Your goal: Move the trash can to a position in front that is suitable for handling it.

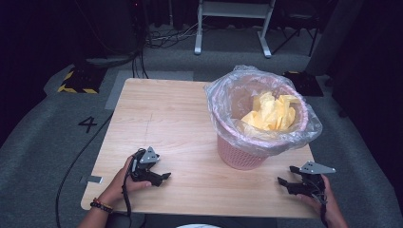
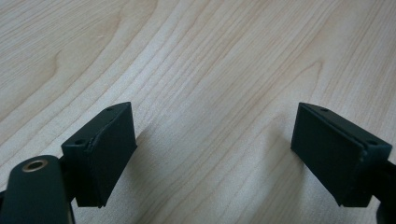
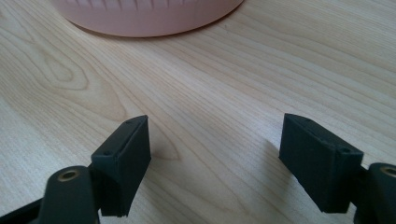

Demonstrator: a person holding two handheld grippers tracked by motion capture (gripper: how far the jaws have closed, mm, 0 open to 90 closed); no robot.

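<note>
A pink waste basket (image 1: 240, 154) lined with a clear plastic bag (image 1: 228, 95) stands on the right half of the wooden table (image 1: 166, 114). Crumpled yellow paper (image 1: 272, 114) lies inside it. My left gripper (image 1: 165, 176) rests near the table's front left, jaws wide apart over bare wood, nothing between them; the left gripper view has the same gripper (image 2: 215, 154) over plain wood grain. My right gripper (image 1: 286, 175) sits at the front right corner, open and empty. In the right gripper view that gripper (image 3: 215, 163) points at the basket's pink base (image 3: 144, 16) a short way ahead.
The table's front edge runs just below both hands. Grey carpet surrounds the table, with a "4" marked on the floor (image 1: 88, 124) at left. A cable (image 1: 76, 161) trails along the left side. A white frame's legs (image 1: 233, 28) stand beyond the far edge.
</note>
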